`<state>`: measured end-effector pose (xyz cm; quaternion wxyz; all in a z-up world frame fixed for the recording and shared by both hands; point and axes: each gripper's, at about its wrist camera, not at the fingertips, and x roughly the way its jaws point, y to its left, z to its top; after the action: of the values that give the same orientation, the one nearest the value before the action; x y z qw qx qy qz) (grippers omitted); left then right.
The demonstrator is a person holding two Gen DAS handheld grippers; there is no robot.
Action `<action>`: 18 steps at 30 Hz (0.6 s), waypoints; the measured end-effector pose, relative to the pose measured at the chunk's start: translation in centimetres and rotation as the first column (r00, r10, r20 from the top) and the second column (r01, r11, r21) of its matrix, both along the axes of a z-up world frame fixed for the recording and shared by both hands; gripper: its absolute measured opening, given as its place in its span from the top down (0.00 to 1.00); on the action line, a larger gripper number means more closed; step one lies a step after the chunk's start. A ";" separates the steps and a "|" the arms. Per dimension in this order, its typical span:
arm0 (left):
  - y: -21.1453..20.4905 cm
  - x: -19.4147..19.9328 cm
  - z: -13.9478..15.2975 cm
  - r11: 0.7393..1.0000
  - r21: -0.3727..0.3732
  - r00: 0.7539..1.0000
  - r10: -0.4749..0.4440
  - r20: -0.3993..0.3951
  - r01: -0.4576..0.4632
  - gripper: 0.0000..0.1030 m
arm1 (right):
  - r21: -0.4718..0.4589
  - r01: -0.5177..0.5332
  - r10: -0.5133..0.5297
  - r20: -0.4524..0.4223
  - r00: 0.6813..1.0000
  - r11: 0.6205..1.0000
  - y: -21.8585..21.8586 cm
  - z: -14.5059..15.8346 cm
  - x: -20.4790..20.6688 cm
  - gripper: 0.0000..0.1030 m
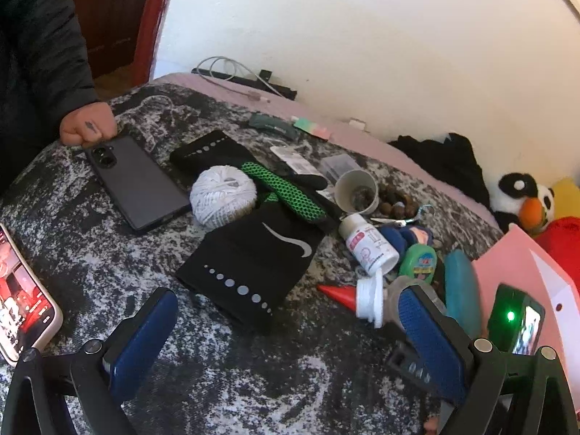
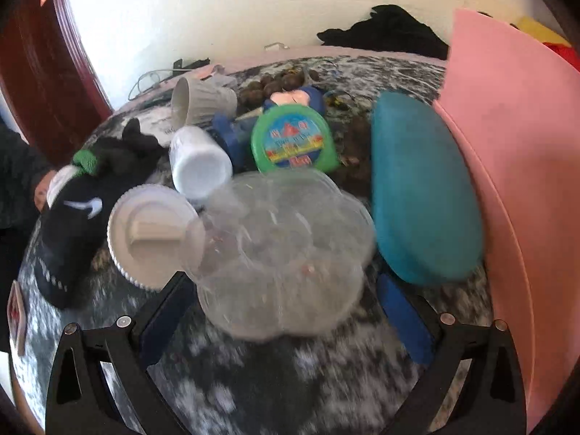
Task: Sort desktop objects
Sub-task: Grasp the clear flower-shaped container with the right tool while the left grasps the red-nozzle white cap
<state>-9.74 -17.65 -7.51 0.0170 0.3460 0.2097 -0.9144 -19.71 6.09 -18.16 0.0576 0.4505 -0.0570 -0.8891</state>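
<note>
My right gripper (image 2: 286,286) is open, with a clear plastic bottle (image 2: 286,250) lying on its side between its blue fingers. The bottle's white ribbed cap (image 2: 152,235) points left, and in the left wrist view its red nozzle tip (image 1: 335,291) shows. My left gripper (image 1: 286,319) is open and empty above the mottled grey table (image 1: 235,380), just short of a black Nike cloth (image 1: 253,257). A white pill bottle (image 1: 368,244), a green tape measure (image 1: 418,262), a teal case (image 2: 424,188), a white string ball (image 1: 223,197) and a dark phone (image 1: 137,181) lie around.
A pink tray (image 2: 518,145) stands at the right edge. A paper cup (image 1: 357,190), brown nuts (image 1: 397,204), a black and green glove (image 1: 290,192) and cables (image 1: 232,72) lie toward the wall. A lit phone (image 1: 21,293) is at the left edge. A person's fist (image 1: 87,127) rests at the far left.
</note>
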 end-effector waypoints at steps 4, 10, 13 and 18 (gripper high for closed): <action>-0.2 -0.2 -0.2 1.000 -0.004 1.000 0.005 0.005 -0.005 0.02 | -0.012 0.018 -0.018 0.007 1.000 1.000 -0.4 0.0 -1.2 0.00; 0.1 -1.0 -0.8 0.999 -0.042 1.000 0.003 0.022 -0.002 0.02 | 0.094 0.027 -0.029 0.016 0.999 0.995 -2.0 -0.5 -2.5 0.00; 0.6 -1.4 -1.0 0.998 -0.063 1.000 -0.011 0.025 0.012 0.02 | 0.070 0.014 -0.015 0.016 1.000 0.997 -1.7 -0.4 -2.5 0.01; 1.6 -2.1 -1.2 0.993 -0.100 0.997 -0.069 0.017 0.070 0.02 | -0.124 -0.017 0.020 0.023 1.000 0.992 -0.1 1.7 -0.5 0.01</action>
<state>-11.84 -16.04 -8.74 0.0040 0.3579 0.1513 -0.9214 -20.19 6.03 -16.50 0.0930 0.4572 -0.1086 -0.8778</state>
